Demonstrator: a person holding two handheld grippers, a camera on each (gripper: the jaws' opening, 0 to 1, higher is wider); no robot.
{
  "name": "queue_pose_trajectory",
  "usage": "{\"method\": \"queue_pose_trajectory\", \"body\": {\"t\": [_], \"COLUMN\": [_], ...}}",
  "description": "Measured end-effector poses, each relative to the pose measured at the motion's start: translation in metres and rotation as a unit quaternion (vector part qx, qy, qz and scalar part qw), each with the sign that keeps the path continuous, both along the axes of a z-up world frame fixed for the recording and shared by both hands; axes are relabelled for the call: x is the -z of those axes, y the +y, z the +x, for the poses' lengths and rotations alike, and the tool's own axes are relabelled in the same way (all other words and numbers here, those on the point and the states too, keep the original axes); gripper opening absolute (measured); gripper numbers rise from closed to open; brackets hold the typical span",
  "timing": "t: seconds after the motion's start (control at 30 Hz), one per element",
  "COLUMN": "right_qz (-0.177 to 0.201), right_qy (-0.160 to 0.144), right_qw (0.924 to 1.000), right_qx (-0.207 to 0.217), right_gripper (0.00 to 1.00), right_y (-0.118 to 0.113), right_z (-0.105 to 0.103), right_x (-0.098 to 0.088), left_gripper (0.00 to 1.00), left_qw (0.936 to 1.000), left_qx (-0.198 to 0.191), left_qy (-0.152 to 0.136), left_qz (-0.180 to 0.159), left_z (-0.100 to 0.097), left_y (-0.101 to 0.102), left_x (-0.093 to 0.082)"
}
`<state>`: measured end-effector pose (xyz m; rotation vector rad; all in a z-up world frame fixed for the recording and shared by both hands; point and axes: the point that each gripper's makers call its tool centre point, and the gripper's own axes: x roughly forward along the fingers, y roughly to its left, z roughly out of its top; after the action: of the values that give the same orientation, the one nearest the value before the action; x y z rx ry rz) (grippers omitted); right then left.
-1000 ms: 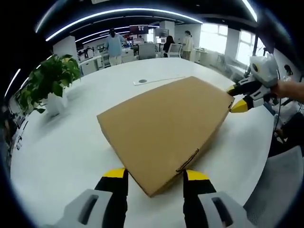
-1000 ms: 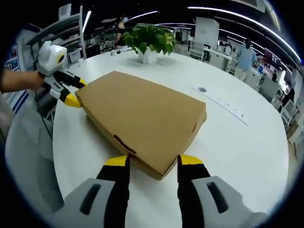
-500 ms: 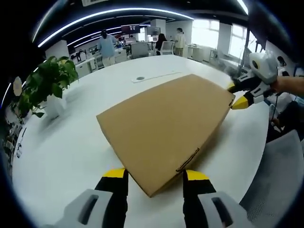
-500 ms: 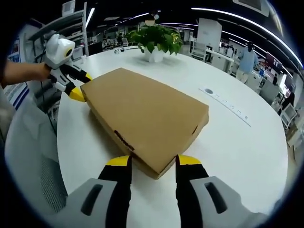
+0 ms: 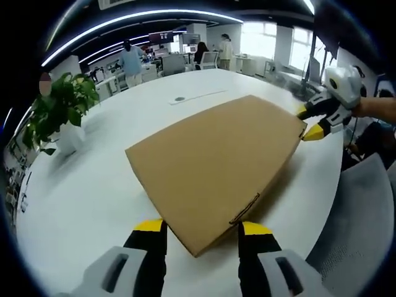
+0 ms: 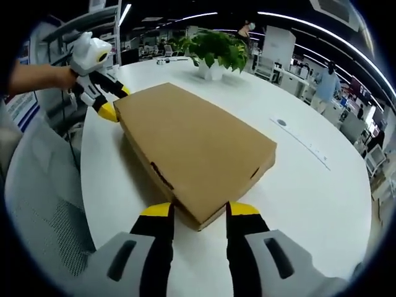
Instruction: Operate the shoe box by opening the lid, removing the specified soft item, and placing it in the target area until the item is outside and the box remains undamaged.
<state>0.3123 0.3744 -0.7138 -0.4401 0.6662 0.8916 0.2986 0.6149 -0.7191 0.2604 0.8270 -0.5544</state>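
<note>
Closed box flat on the table, a gripper at each end.
Long axis runs lower centre to upper right; left gripper and right gripper straddle opposite corners, seemingly clamped, contact unclear.

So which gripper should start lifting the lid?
Right, marginally: the right gripper straddles a box corner, jaws open, beside a dark gap along the side. The left gripper straddles the opposite corner likewise.
</note>
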Motion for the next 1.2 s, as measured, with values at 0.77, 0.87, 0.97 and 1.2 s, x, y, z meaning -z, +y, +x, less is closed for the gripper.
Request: {"method": "queue_pose_trajectory", "body": {"t": [0.77, 0.87, 0.97, 1.2], "right_qz": [0.001, 0.005, 0.007, 0.006], "right_qy": [-0.012, -0.010, -0.009, -0.006], "right_qw": [0.9996, 0.9996, 0.9995, 0.9990], "right_qx": [-0.024, -0.026, -0.031, -0.043], "right_gripper": [0.26, 0.26, 0.26, 0.26], "right_y": [0.031, 0.036, 0.041, 0.050], "right_z": [-0.043, -0.048, -0.052, -0.060], "right_x": [-0.001, -0.002, -0.002, -0.002], "left_gripper": [0.45, 0.45, 0.44, 0.44], "left_qw": [0.9997, 0.9996, 0.9998, 0.9998], "left_qx": [0.022, 0.023, 0.019, 0.015], "left_qy": [0.007, 0.007, 0.007, 0.009], "left_qz": [0.012, 0.012, 0.009, 0.007], "left_z": [-0.029, -0.034, -0.038, -0.046], "left_y": [0.036, 0.041, 0.046, 0.055], "left_x": [0.000, 0.000, 0.000, 0.000]}}
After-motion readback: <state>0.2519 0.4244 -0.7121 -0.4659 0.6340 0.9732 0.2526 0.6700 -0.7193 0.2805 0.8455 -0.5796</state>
